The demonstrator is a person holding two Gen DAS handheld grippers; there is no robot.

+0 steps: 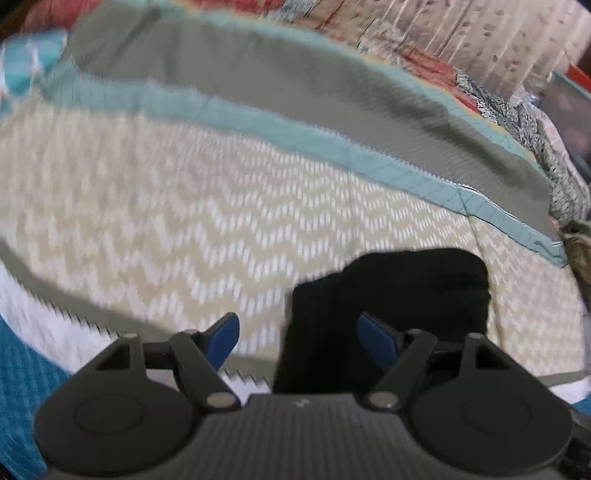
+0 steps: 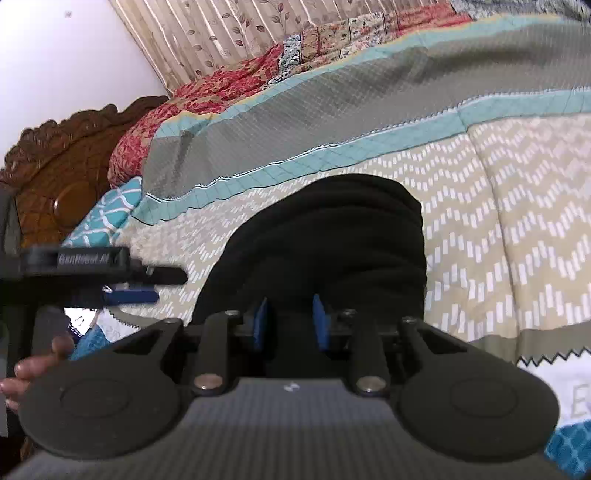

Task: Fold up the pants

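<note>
The black pants (image 2: 332,236) lie folded into a thick bundle on the patterned bedspread (image 2: 498,221). My right gripper (image 2: 290,321) sits at the bundle's near edge, its blue pads narrowly apart with black cloth between them. In the left wrist view the pants (image 1: 406,295) lie low and right of centre. My left gripper (image 1: 299,339) is open, its right pad in front of the pants' near left edge, nothing between the pads. The left gripper also shows in the right wrist view (image 2: 129,291) at the left, held by a hand.
The bedspread has beige chevron, teal and grey bands (image 1: 258,74). A red patchwork quilt (image 2: 229,88) and a carved wooden headboard (image 2: 62,177) lie beyond. A curtain (image 2: 221,33) hangs behind the bed. A teal patterned pillow (image 2: 110,214) is at the left.
</note>
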